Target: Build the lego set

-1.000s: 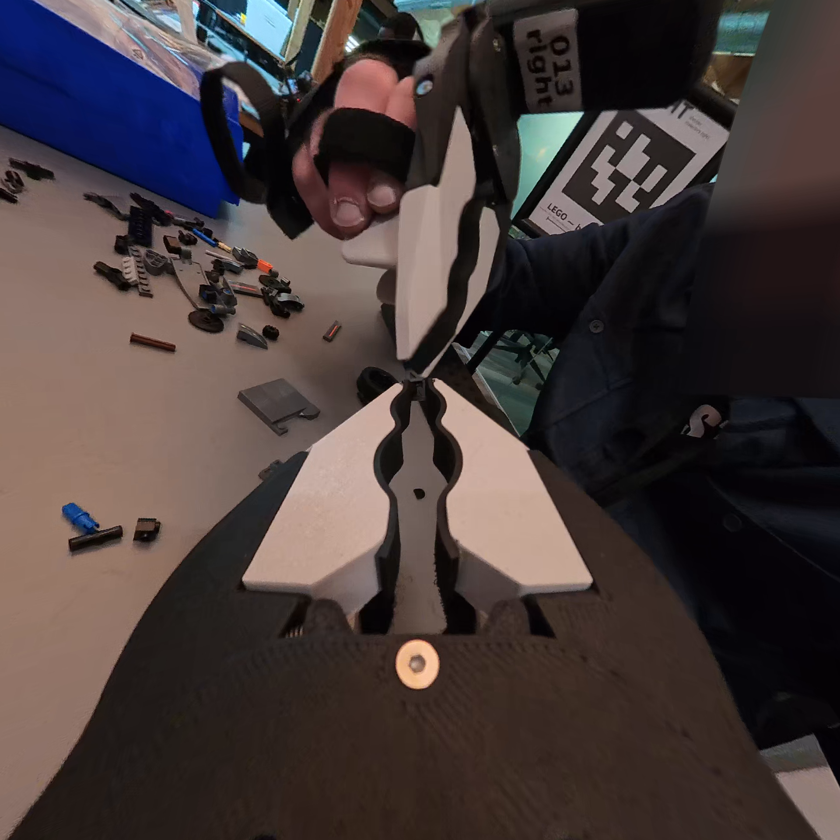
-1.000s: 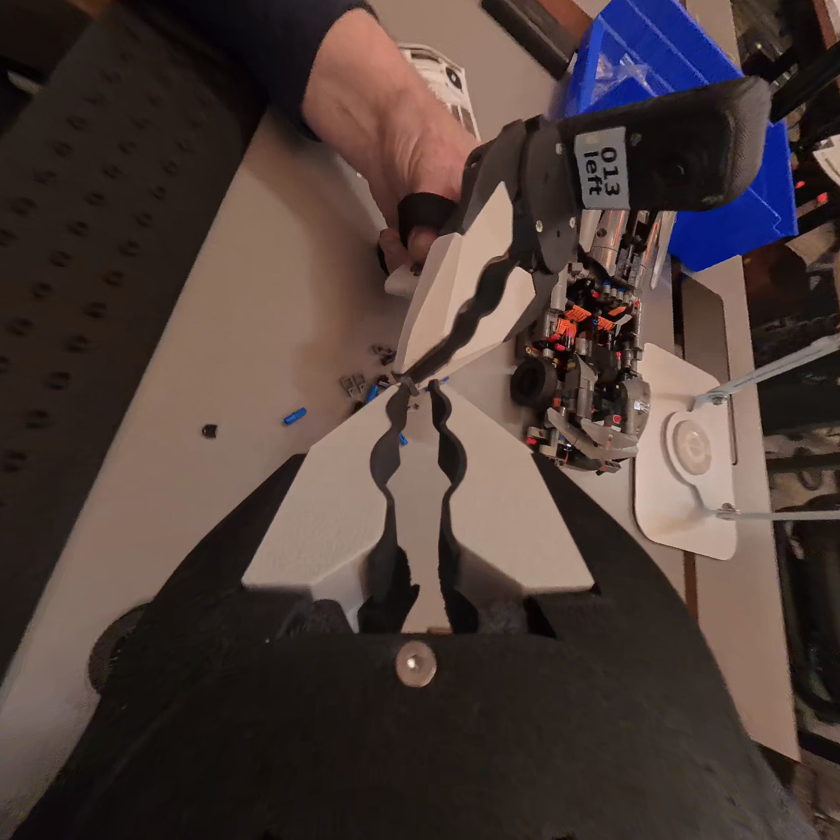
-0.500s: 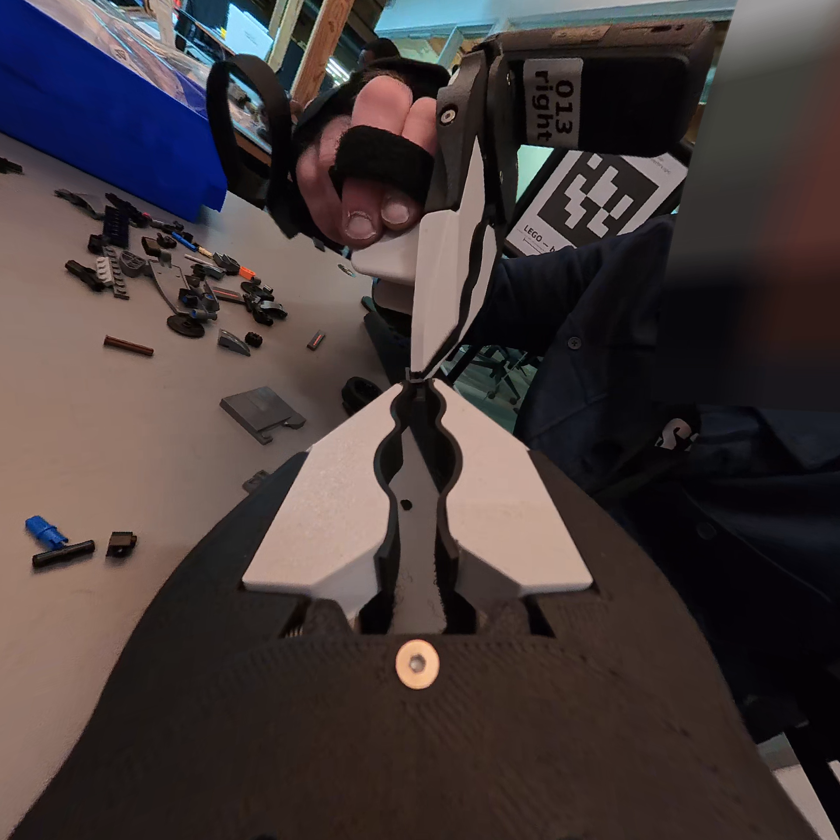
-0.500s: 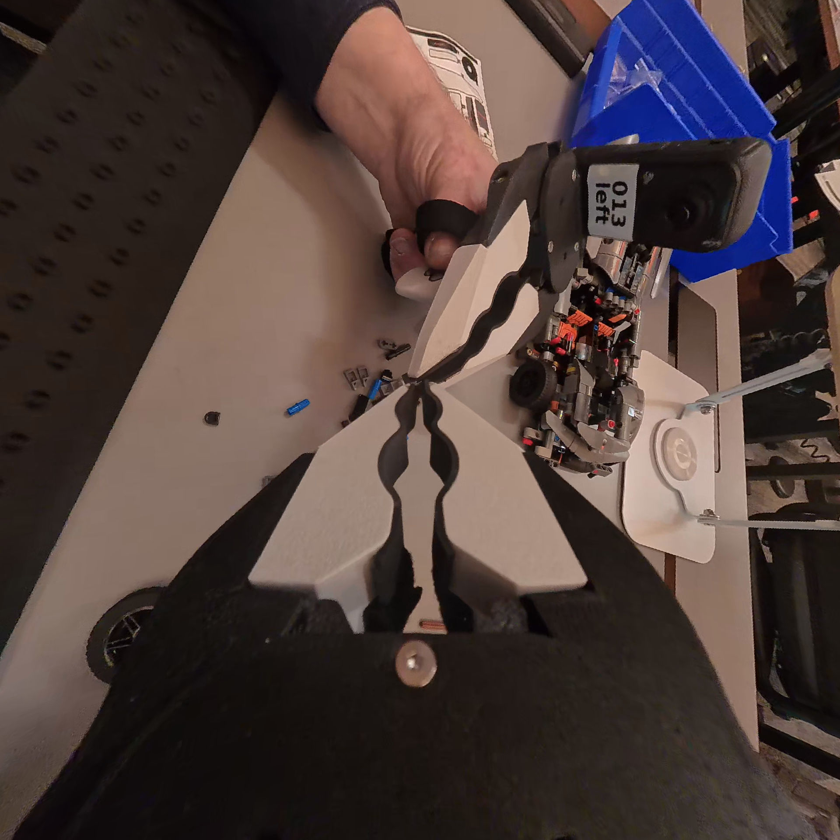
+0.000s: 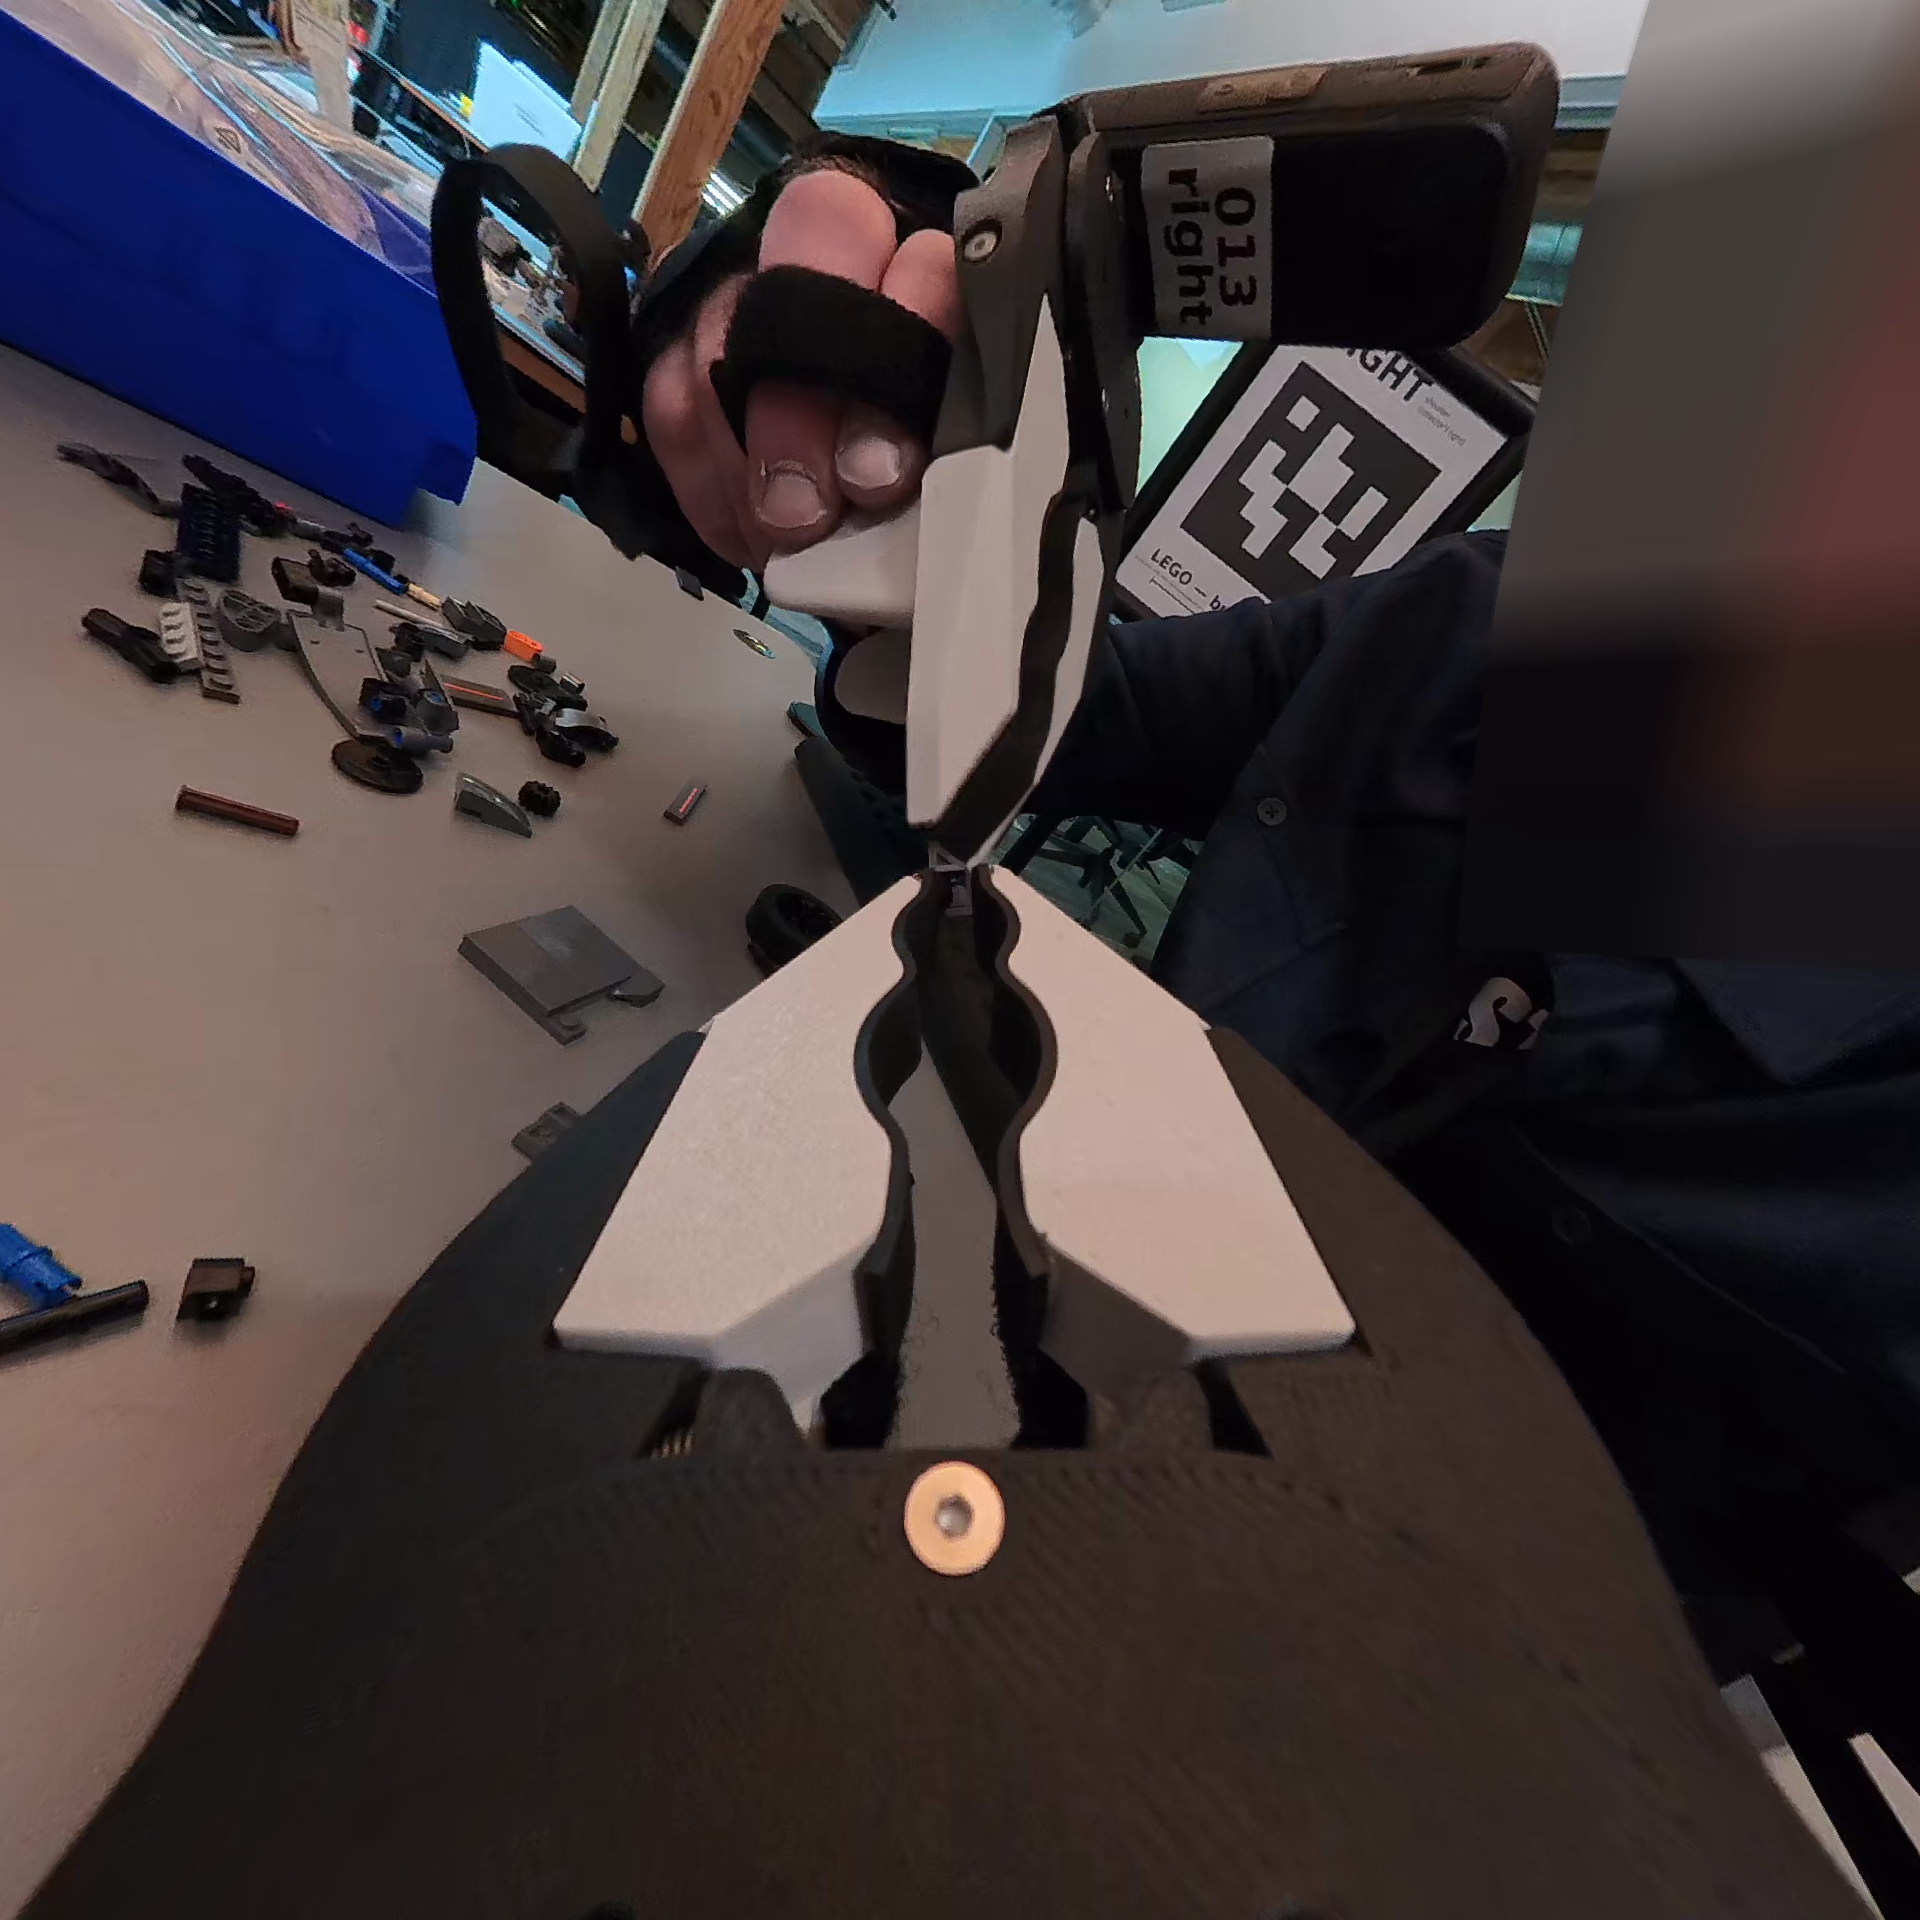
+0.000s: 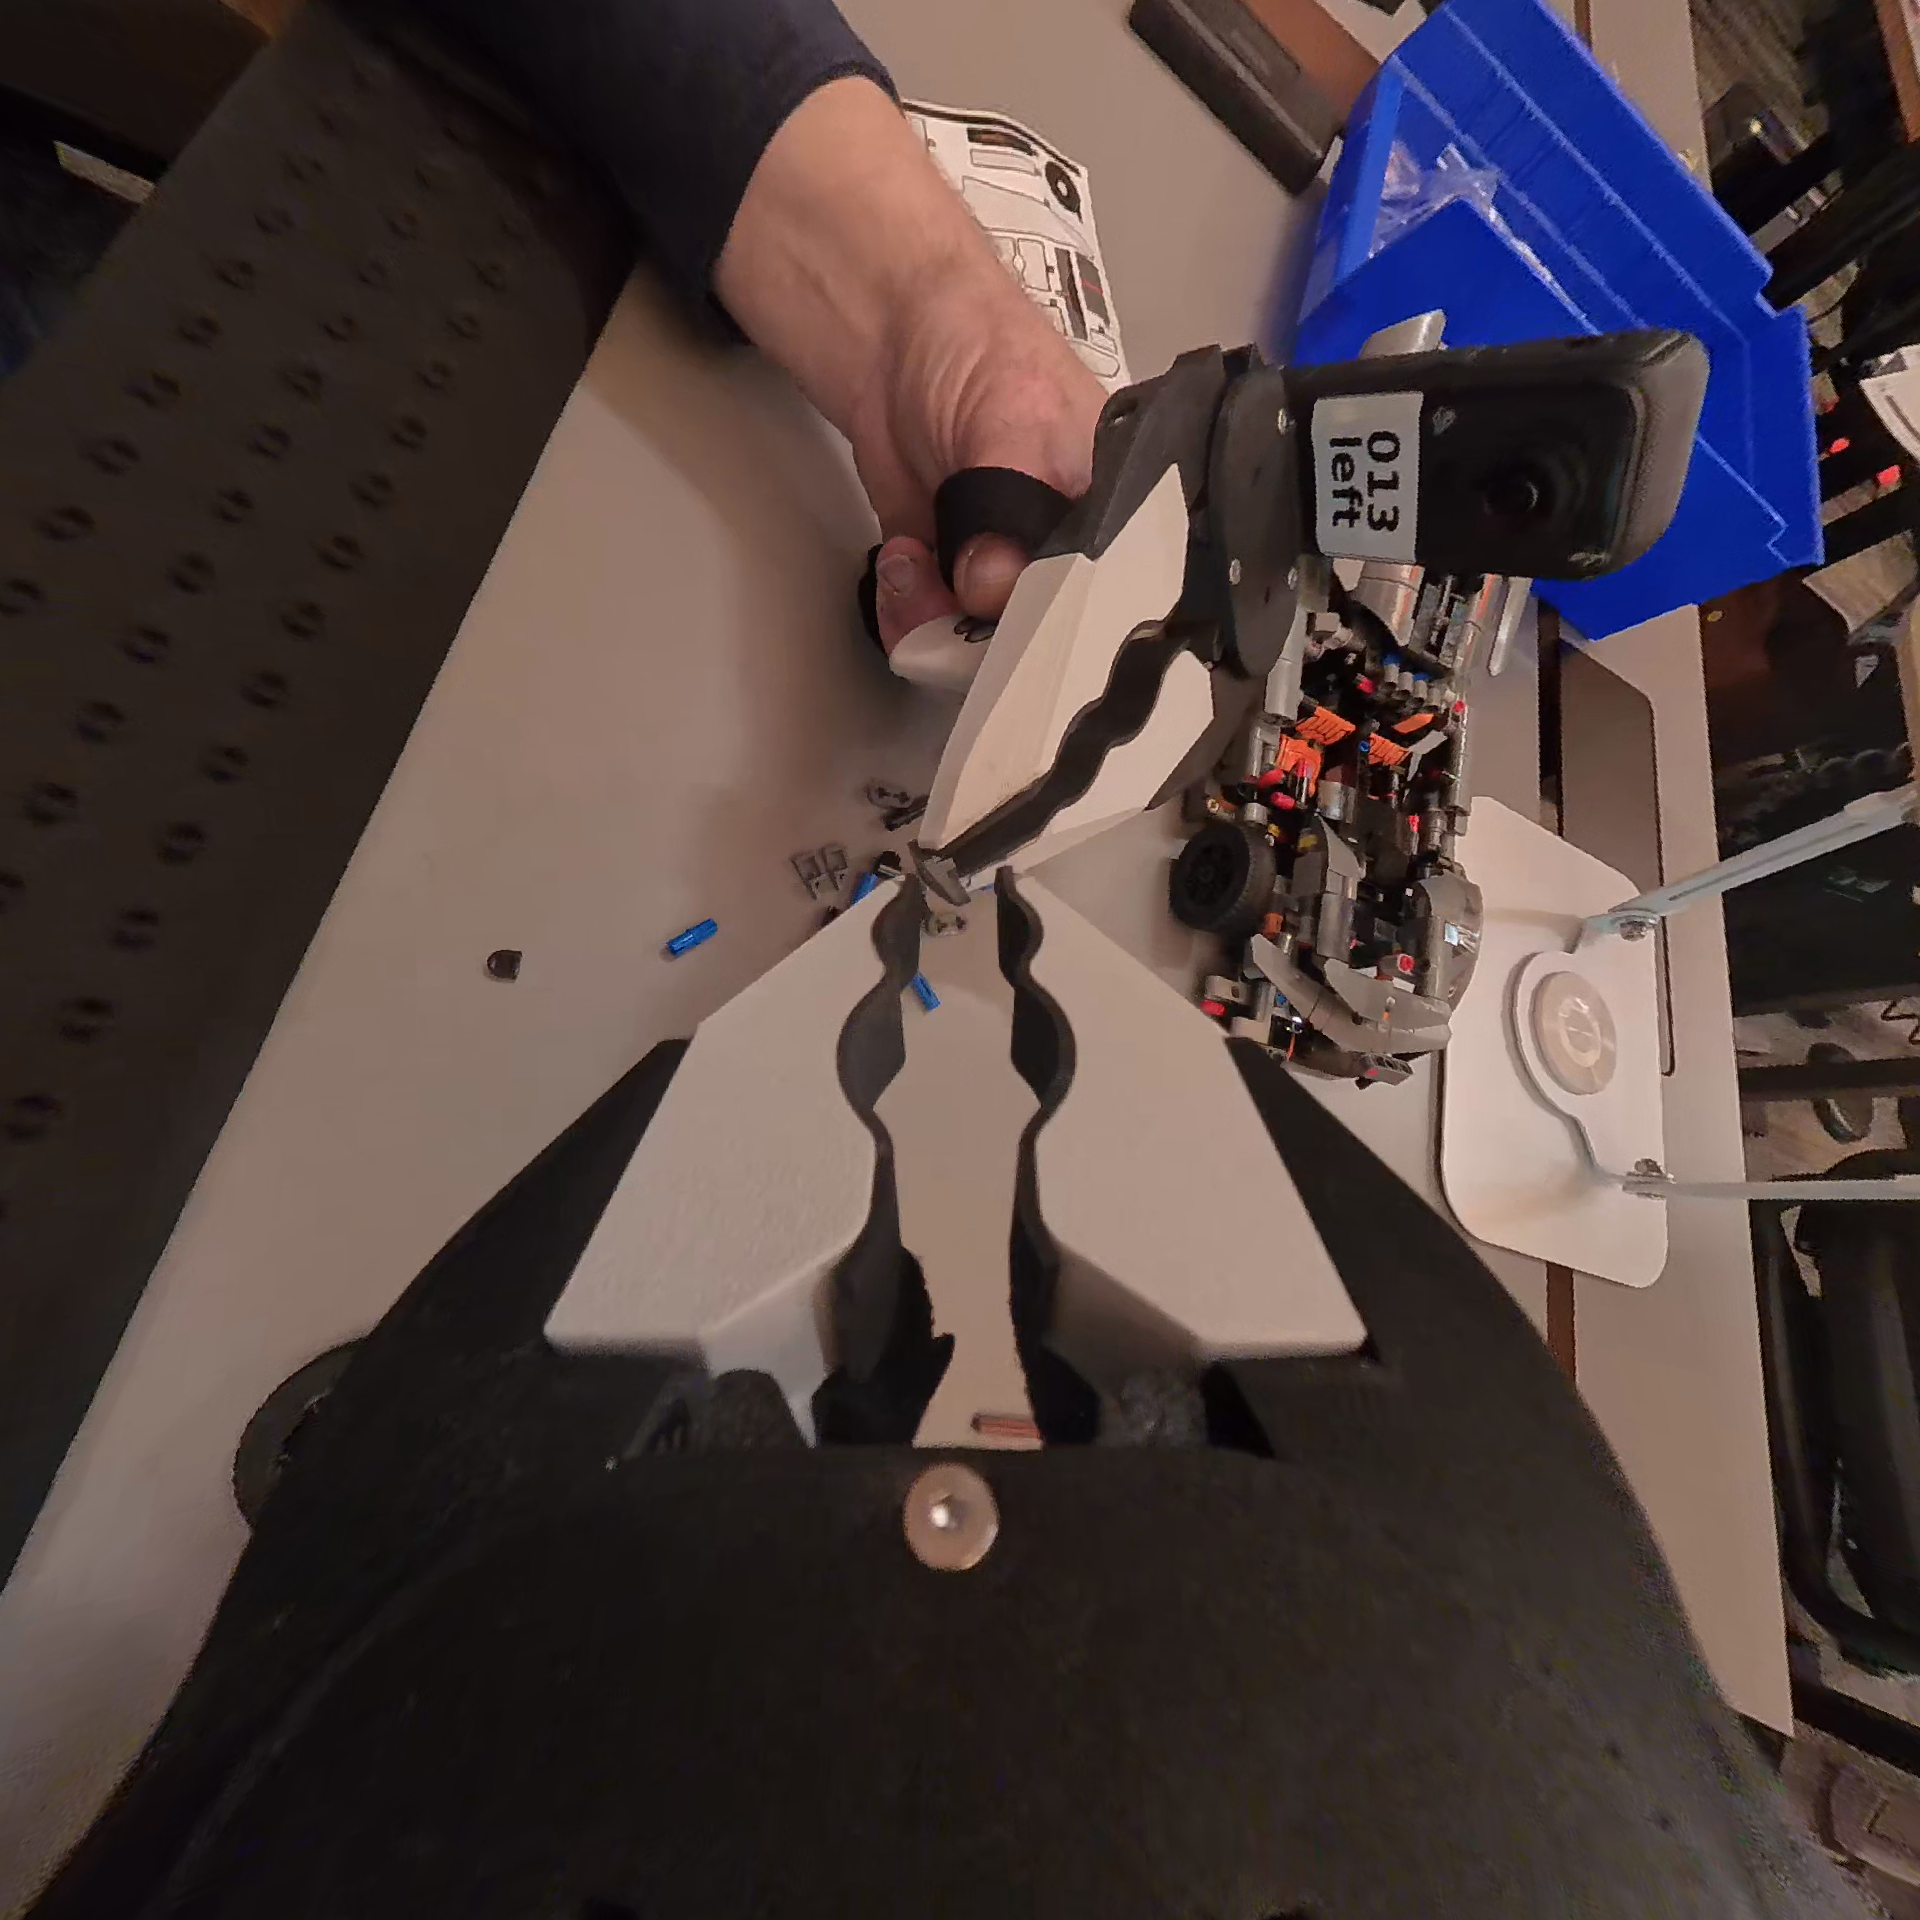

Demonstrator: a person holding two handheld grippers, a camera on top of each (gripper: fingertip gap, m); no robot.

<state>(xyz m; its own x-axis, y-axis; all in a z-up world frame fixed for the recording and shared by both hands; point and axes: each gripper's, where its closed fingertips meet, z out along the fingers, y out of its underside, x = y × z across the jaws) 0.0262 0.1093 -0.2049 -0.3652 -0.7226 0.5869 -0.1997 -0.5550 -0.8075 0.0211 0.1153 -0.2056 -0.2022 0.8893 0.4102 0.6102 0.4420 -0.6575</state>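
The right gripper (image 6: 954, 902) now stands with its jaws parted, where half a second ago they were pinched at mid-frame, while the left gripper (image 6: 940, 871) is clenched on the small grey piece (image 6: 943, 883). I judge the hand-over made; the part-built car (image 6: 1340, 883) waits at right of frame.

Tags (image 5: 1210, 234) on tools; marker card (image 5: 1314, 494).

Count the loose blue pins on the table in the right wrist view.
3 blue pins: one lies alone, far left; one, partly covered, sits just left of the right hand-held gripper tips; one shows between its fingers. More may be hidden under the grippers.
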